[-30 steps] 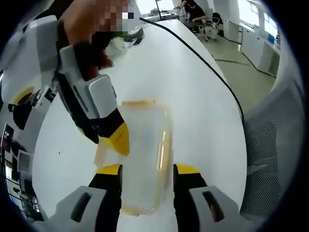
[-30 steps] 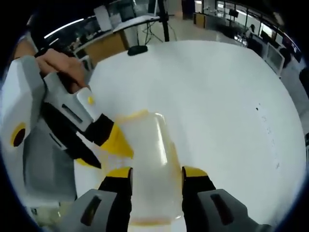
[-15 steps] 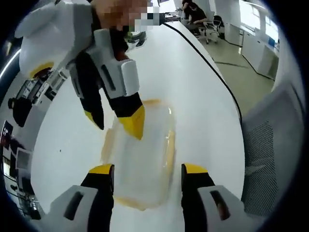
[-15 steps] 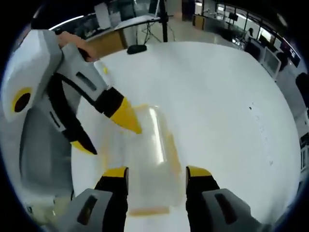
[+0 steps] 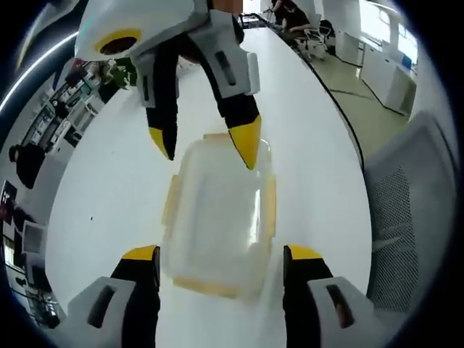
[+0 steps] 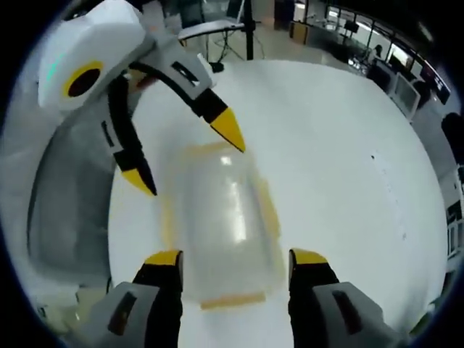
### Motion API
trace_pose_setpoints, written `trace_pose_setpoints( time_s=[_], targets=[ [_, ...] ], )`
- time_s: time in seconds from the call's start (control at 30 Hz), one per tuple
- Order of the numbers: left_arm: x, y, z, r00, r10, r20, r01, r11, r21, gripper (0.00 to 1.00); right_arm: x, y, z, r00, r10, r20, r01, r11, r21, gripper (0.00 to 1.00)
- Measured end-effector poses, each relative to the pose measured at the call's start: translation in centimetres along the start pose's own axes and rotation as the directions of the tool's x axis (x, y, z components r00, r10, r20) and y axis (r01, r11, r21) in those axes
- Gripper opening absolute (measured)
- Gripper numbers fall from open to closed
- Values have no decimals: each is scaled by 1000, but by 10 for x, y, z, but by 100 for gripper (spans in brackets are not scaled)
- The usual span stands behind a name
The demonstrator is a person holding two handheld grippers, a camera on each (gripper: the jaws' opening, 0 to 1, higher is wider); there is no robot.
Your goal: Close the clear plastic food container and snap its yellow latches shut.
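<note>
Container (image 5: 217, 214) lies between left gripper (image 5: 221, 261) and right gripper (image 5: 206, 148), both with jaws spread. Bare white table (image 6: 341, 145) either side gives free passage; mesh chair (image 5: 406, 217) at left gripper's right.

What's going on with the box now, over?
Both grippers open, one at each end of the box, not touching. Lid on, yellow latches look flared out, unsnapped. Table around it bare, nothing in the way.

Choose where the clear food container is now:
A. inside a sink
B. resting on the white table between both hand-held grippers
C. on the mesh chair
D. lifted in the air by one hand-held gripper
B: the clear food container lies on the white table, with the right hand-held gripper and left hand-held gripper open at opposite ends.
</note>
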State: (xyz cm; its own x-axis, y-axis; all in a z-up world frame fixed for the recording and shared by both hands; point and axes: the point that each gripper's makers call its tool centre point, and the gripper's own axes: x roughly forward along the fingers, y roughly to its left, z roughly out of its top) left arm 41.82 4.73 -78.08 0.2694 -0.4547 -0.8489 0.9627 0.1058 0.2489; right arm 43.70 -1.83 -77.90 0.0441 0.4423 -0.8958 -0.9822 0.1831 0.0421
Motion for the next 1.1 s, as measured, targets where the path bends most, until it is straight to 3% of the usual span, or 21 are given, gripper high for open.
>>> trace_pose_setpoints(
  time_s=[0.3,0.53,1.1],
  targets=[
    [6,5,-5,999,-36,4,36,999,20,77,2,11,-9,1000,-20,-7,20,999,-46,69],
    [13,5,-15,997,-65,-29,66,996,51,78,6,10,-14,999,-54,-9,53,997,-57,78],
    [32,4,-21,994,-89,-65,94,991,93,80,25,4,-21,993,-103,-49,97,988,-117,83]
  ],
)
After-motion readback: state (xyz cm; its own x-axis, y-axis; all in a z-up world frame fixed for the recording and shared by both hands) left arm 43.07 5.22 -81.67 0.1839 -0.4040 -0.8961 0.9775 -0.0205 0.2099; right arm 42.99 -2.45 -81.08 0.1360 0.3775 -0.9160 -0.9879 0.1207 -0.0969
